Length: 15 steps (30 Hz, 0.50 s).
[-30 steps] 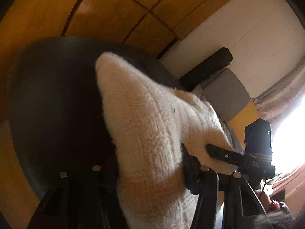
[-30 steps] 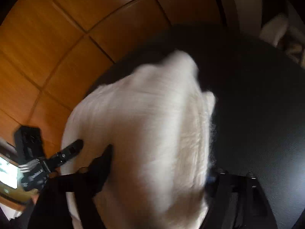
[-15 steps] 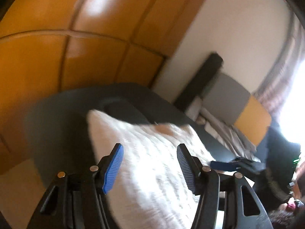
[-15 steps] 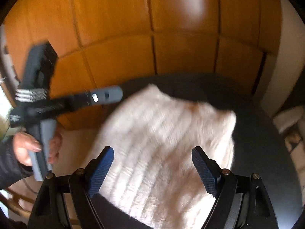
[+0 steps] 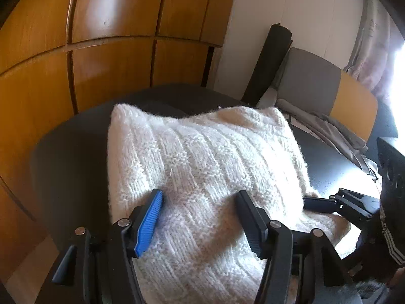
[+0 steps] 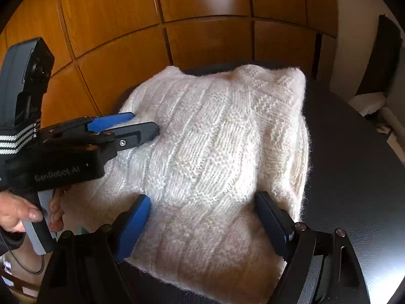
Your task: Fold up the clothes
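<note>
Cream knit sweater [image 6: 215, 152] lying as a compact, thick rectangle on the dark round desk [image 6: 354, 177], already in a folded-looking shape; whether a last fold or tidy-up remains, not settled here

Left claw [image 5: 200, 217] spread wide, hovering just above the near end of the sweater, gripping nothing; seen from the right wrist view [image 6: 141, 125] pointing in at the sweater's left edge. Right claw [image 6: 202, 217] likewise spread apart above the near end of the sweater, empty. A hand [image 6: 22, 212] wrapped round the left handle, left of the sweater

If any smoothing is wanted: best done with claws kept apart, pressing lightly along the ribs from the middle of the sweater outward, avoiding snagging the fuzzy loose yarn on the ridged blue pads [image 5: 149, 225]. Pinching only at an edge, through all layers together, so the stack does not slide apart. Bulky knit likely to spring back, so slow, flat pressure over tugging

Writing: "GenRobot.AI" in pale letters on the left claw body [image 6: 57, 171]. No other legible text
</note>
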Each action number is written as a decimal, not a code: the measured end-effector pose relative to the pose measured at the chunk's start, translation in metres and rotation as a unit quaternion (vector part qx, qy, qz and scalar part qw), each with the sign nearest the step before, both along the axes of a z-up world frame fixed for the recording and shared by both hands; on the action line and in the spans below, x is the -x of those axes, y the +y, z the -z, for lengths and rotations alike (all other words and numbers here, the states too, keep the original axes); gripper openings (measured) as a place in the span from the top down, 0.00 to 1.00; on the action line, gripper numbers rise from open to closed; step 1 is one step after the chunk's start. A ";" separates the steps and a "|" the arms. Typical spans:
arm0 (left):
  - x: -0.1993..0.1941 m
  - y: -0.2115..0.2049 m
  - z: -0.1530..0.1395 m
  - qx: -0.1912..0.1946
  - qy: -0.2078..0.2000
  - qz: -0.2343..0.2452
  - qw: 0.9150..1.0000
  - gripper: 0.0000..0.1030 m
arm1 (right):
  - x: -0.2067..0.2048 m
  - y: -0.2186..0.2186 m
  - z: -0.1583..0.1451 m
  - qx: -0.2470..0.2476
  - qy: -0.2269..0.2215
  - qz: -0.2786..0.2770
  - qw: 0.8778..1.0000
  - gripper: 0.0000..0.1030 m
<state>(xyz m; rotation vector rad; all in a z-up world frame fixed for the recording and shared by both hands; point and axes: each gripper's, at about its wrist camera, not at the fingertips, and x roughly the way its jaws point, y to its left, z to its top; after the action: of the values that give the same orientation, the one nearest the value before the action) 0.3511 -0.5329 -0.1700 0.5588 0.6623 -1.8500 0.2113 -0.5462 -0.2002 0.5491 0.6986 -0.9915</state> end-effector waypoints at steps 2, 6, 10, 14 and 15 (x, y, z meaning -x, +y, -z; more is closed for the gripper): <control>0.003 -0.002 -0.008 0.001 -0.007 -0.008 1.000 0.41 | -0.004 -0.004 -0.011 -0.009 0.010 0.006 1.000 0.17; 0.011 0.032 -0.036 0.019 0.009 -0.031 0.999 0.33 | 0.011 0.015 -0.041 0.017 0.015 0.043 0.999 0.10; 0.053 0.075 -0.043 0.016 0.034 0.015 0.999 0.28 | 0.033 0.052 -0.057 0.033 0.010 0.105 0.994 0.00; 0.116 0.146 -0.031 -0.006 0.032 0.109 0.994 0.28 | 0.094 0.135 -0.027 0.012 0.014 0.215 0.976 0.00; 0.133 0.163 -0.024 -0.020 0.027 0.132 0.991 0.28 | 0.114 0.166 -0.026 0.008 0.019 0.245 0.969 0.00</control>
<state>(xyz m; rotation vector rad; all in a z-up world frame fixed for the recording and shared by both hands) 0.2180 -0.3700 -0.1458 0.6501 0.6891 -2.1096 0.0978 -0.3801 -0.1744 0.7083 0.5987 -1.4691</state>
